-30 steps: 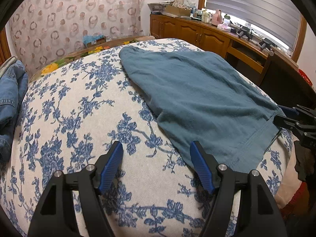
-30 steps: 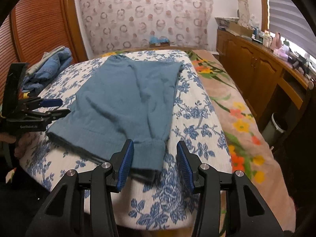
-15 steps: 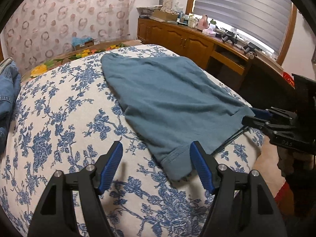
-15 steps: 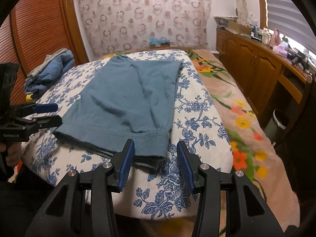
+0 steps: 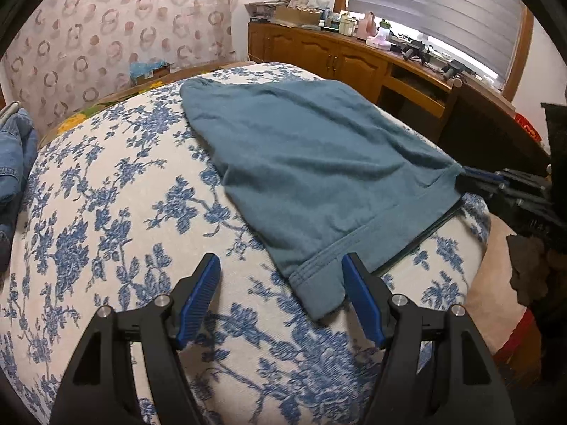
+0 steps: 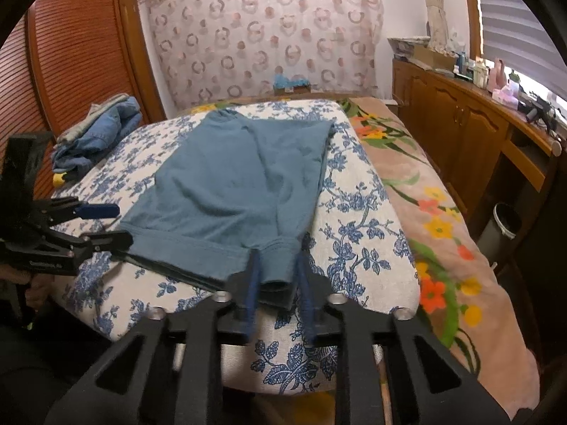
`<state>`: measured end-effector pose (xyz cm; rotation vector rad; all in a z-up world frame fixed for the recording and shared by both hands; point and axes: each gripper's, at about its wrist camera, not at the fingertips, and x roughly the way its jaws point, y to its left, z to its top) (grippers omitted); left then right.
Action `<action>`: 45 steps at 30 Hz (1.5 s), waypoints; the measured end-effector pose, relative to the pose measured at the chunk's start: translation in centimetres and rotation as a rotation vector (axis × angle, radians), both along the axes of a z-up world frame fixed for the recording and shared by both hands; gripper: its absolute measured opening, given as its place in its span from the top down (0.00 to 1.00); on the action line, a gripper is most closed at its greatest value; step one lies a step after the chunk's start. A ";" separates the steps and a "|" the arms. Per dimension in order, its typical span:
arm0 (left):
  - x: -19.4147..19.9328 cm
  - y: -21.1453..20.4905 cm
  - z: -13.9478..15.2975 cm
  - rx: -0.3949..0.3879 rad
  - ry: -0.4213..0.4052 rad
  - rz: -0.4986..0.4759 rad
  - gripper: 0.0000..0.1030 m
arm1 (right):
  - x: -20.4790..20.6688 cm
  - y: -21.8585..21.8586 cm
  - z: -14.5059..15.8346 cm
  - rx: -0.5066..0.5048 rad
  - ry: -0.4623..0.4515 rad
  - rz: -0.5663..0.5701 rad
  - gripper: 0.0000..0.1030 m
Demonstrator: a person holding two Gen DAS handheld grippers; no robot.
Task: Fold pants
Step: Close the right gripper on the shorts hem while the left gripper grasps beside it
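Observation:
Teal pants (image 5: pixel 312 163) lie flat on a blue-flowered bedspread (image 5: pixel 106 212), hem toward me. In the left wrist view my left gripper (image 5: pixel 281 279) is open, and the near left hem corner (image 5: pixel 319 290) lies between its blue pads. In the right wrist view the pants (image 6: pixel 241 184) stretch away from me. My right gripper (image 6: pixel 278 265) has closed in on the right hem corner (image 6: pixel 278 251), its blue pads on either side of the cuff. The left gripper shows at the left of that view (image 6: pixel 106 225), the right gripper at the right of the left view (image 5: pixel 471 179).
A pile of denim clothes (image 6: pixel 95 131) lies at the bed's far left. A floral blanket (image 6: pixel 425 194) covers the bed's right side. Wooden cabinets (image 6: pixel 460 124) and a waste bin (image 6: pixel 506 219) stand to the right. A curtain (image 6: pixel 265 39) hangs behind.
My right gripper moved forward and closed on the right hem corner. My left gripper moved toward the left hem corner, which now sits between its open pads.

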<state>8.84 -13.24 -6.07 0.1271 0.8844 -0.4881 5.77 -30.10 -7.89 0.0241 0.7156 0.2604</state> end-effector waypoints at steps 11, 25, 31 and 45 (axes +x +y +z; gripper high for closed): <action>-0.2 1.0 -0.2 -0.018 -0.004 0.007 0.31 | -0.4 0.3 -0.4 -0.013 0.039 0.001 0.89; -0.5 1.0 -0.2 -0.021 -0.017 0.005 0.30 | 0.4 0.4 -1.7 -0.002 0.065 -0.018 0.67; -0.4 1.0 -0.2 -0.021 -0.014 0.007 0.30 | 0.3 0.4 -1.8 -0.010 0.052 -0.004 0.70; -0.8 0.2 0.3 -0.103 0.025 -0.044 0.51 | 0.2 0.3 -1.9 0.005 0.041 0.000 0.72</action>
